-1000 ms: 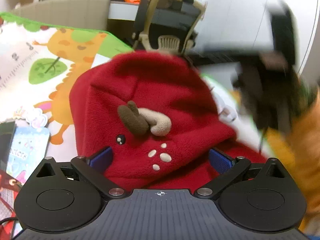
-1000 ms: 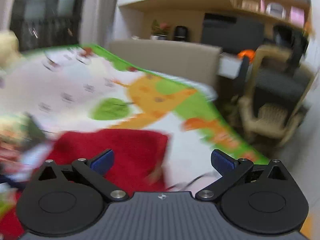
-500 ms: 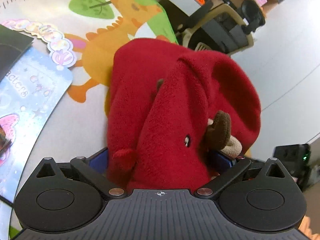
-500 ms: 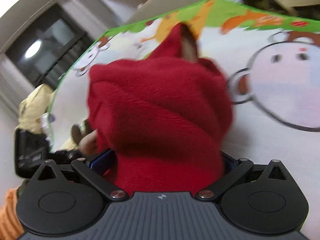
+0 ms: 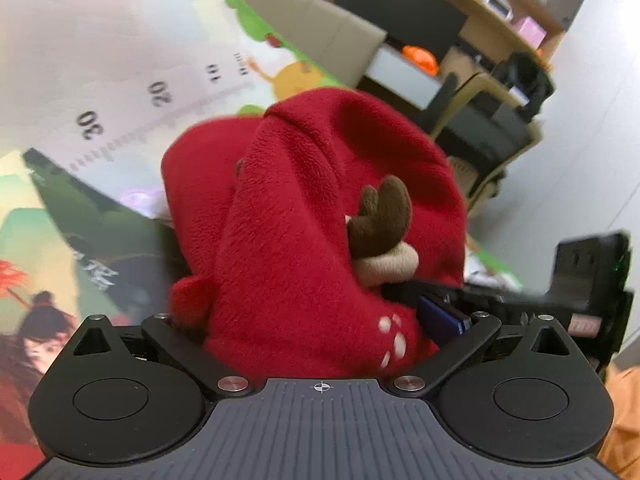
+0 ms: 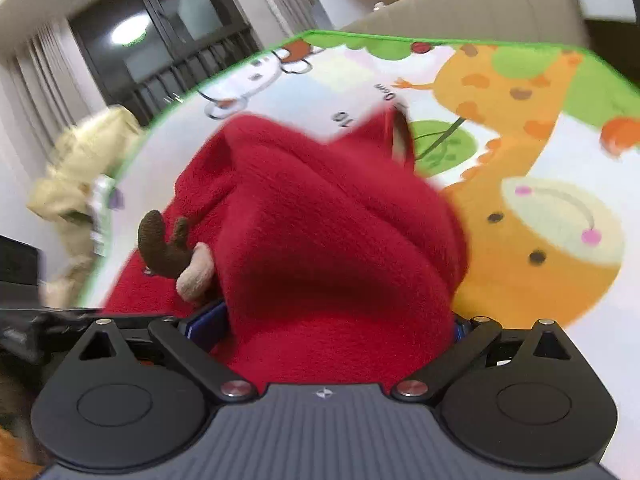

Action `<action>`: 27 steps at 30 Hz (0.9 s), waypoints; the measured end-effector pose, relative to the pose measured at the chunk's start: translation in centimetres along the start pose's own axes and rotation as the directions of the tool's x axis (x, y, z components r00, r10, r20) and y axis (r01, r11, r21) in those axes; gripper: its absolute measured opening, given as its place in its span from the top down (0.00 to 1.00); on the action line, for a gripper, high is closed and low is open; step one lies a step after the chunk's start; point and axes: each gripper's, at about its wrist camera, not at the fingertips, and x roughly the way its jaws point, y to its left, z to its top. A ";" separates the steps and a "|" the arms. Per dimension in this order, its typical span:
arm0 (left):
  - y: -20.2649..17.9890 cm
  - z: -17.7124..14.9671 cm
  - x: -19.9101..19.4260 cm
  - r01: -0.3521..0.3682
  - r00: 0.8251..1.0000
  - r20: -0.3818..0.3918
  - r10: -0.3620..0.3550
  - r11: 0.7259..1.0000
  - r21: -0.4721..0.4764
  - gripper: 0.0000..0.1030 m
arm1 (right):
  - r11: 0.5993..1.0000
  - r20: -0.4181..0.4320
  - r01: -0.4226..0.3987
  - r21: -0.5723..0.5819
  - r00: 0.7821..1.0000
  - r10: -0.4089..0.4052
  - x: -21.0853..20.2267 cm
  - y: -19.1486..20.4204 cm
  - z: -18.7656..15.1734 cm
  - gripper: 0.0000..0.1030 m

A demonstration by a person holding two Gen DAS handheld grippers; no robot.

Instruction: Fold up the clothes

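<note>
Cartoon play mat below, red fleece garment lifted mid-frame.
Pinched by left hand-held gripper and right hand-held gripper alike, bunched straight ahead, antler right of centre.

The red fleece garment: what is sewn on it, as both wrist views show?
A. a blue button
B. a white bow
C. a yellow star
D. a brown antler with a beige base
D: on the red fleece garment a brown antler rises from a beige base.
</note>
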 end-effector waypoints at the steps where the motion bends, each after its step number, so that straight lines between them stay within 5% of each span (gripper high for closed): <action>1: 0.3 -0.2 -0.1 0.005 1.000 0.000 -0.005 1.000 0.000 0.00 | 0.999 -0.001 0.027 -0.016 1.000 -0.027 0.5 0.1 0.1 0.03; 9: -0.6 0.1 -2.1 -0.017 0.999 0.041 0.015 0.998 0.053 0.00 | 0.968 -0.022 0.188 -0.164 0.981 -0.194 -3.2 2.0 -2.6 0.02; 14: -1.3 1.7 -4.8 -0.090 0.980 0.183 0.073 0.992 0.087 0.00 | 0.972 -0.042 0.231 -0.049 0.972 -0.233 -5.1 2.3 -5.7 0.02; 21: -0.5 1.8 0.2 -0.292 0.956 0.096 0.277 0.923 0.248 0.00 | 0.957 -0.025 0.222 -0.189 0.973 -0.230 -6.9 5.9 -7.0 0.03; 24: 1.3 1.2 0.7 -0.277 0.961 0.066 0.269 0.939 0.206 0.00 | 0.958 0.055 0.183 -0.221 0.983 -0.175 -9.4 6.2 -5.4 0.03; 27: 1.6 2.1 -0.3 -0.252 0.966 0.096 0.239 0.956 0.151 0.00 | 0.930 0.183 0.264 -0.257 0.958 -0.222 -10.6 6.5 -2.5 0.01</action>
